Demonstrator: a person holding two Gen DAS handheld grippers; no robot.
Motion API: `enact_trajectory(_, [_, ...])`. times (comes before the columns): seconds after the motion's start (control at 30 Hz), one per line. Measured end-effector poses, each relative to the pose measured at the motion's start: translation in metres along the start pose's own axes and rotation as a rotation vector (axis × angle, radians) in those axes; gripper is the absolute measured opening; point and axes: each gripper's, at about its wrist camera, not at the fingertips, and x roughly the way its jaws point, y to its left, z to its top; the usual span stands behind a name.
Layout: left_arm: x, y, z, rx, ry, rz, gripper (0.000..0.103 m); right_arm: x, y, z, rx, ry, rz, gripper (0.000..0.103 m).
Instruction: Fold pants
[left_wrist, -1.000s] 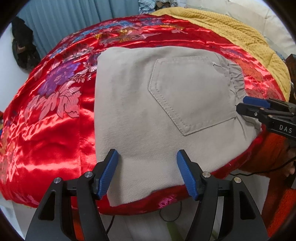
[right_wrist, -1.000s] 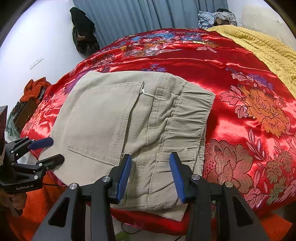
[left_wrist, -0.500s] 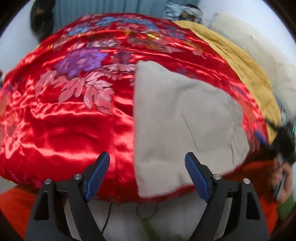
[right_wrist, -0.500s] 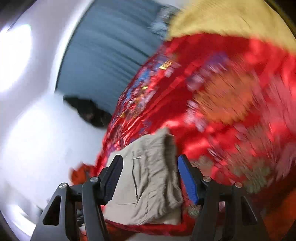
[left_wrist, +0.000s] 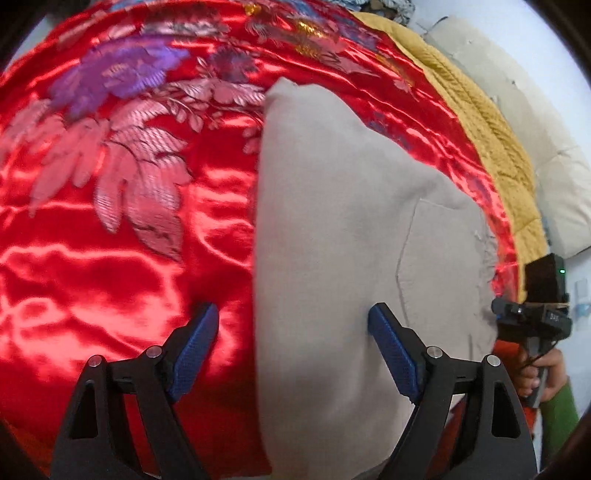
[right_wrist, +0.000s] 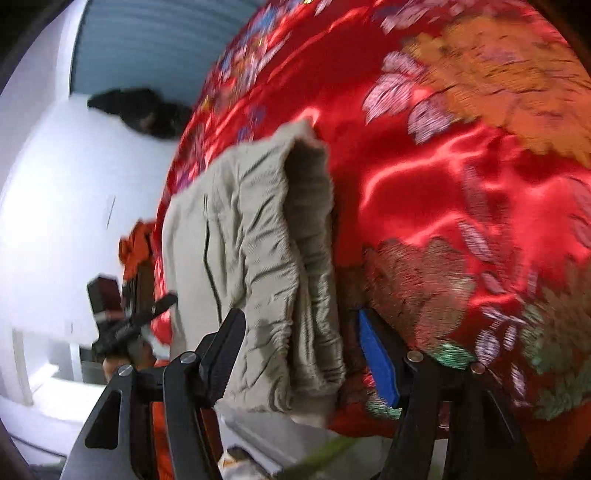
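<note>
The folded beige pants (left_wrist: 351, 258) lie on the red satin bedspread (left_wrist: 110, 240) near its front edge, back pocket up. My left gripper (left_wrist: 291, 339) is open, straddling the pants' left folded edge. In the right wrist view the pants' elastic waistband (right_wrist: 295, 258) faces me. My right gripper (right_wrist: 301, 354) is open around the waistband's near corner. The right gripper also shows at the far right of the left wrist view (left_wrist: 532, 321), and the left gripper at the left of the right wrist view (right_wrist: 129, 321).
A mustard yellow blanket (left_wrist: 480, 129) lies beyond the red spread, with a cream cushion (left_wrist: 554, 177) behind it. Blue curtains (right_wrist: 155, 44) and a dark garment (right_wrist: 140, 110) hang at the far wall. Orange cloth (right_wrist: 136, 247) sits at the bed's left side.
Both grippers have rolled and swung outward to the pants' opposite ends: the left now straddles the left folded edge, the right now brackets the waistband end. The pants lie unmoved.
</note>
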Motion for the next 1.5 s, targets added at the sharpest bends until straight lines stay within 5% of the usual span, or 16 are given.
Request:
enact_trajectory(0.03, [0.002, -0.001, 0.000, -0.003, 0.010, -0.014, 0.084, 0.006, 0.001, 0.000, -0.003, 0.015, 0.033, 0.066])
enact_trajectory(0.1, [0.003, -0.008, -0.002, -0.011, 0.036, -0.037, 0.063, 0.021, 0.006, 0.004, -0.023, 0.046, 0.034, 0.072])
enact_trajectory(0.17, [-0.007, -0.019, -0.003, 0.022, 0.024, 0.014, 0.029, 0.027, 0.018, 0.006, -0.094, 0.061, -0.069, 0.050])
enact_trajectory(0.23, [-0.025, -0.029, -0.004, 0.045, 0.005, 0.003, 0.020, 0.022, 0.032, 0.005, -0.155, 0.060, -0.084, 0.039])
enact_trajectory(0.4, [-0.093, -0.042, 0.005, 0.072, -0.106, -0.054, 0.018, -0.012, 0.089, -0.003, -0.295, 0.023, -0.034, 0.034])
enact_trajectory(0.53, [-0.140, -0.033, 0.051, 0.061, -0.232, -0.091, 0.018, -0.029, 0.145, 0.030, -0.383, -0.047, 0.018, 0.033])
enact_trajectory(0.63, [-0.152, -0.029, 0.105, 0.077, -0.326, -0.051, 0.024, -0.031, 0.184, 0.072, -0.461, -0.111, 0.028, 0.033])
enact_trajectory(0.7, [-0.147, -0.025, 0.130, 0.084, -0.371, 0.045, 0.049, -0.027, 0.200, 0.110, -0.472, -0.141, 0.016, 0.035])
enact_trajectory(0.73, [-0.144, -0.021, 0.143, 0.070, -0.408, 0.176, 0.072, -0.025, 0.201, 0.125, -0.462, -0.142, -0.004, 0.039])
enact_trajectory(0.77, [-0.141, -0.019, 0.148, 0.067, -0.436, 0.256, 0.080, -0.023, 0.198, 0.142, -0.441, -0.144, -0.048, 0.051])
enact_trajectory(0.87, [-0.141, -0.008, 0.136, 0.111, -0.470, 0.408, 0.082, -0.039, 0.183, 0.167, -0.392, -0.255, -0.369, 0.089])
enact_trajectory(1.07, [-0.131, -0.003, 0.052, 0.162, -0.484, 0.595, 0.096, -0.091, 0.174, 0.106, -0.468, -0.411, -0.540, 0.103])
enact_trajectory(1.13, [-0.129, -0.011, 0.028, 0.170, -0.467, 0.595, 0.098, -0.091, 0.181, 0.080, -0.508, -0.436, -0.567, 0.103])
enact_trajectory(1.3, [-0.137, -0.031, -0.026, 0.077, -0.395, 0.447, 0.098, -0.063, 0.203, 0.013, -0.505, -0.386, -0.590, 0.103])
enact_trajectory(1.43, [-0.139, -0.042, -0.051, 0.029, -0.266, 0.417, 0.098, -0.037, 0.210, -0.038, -0.463, -0.307, -0.581, 0.103])
enact_trajectory(1.5, [-0.148, -0.049, -0.064, 0.013, -0.267, 0.410, 0.098, -0.030, 0.221, -0.063, -0.473, -0.297, -0.578, 0.103])
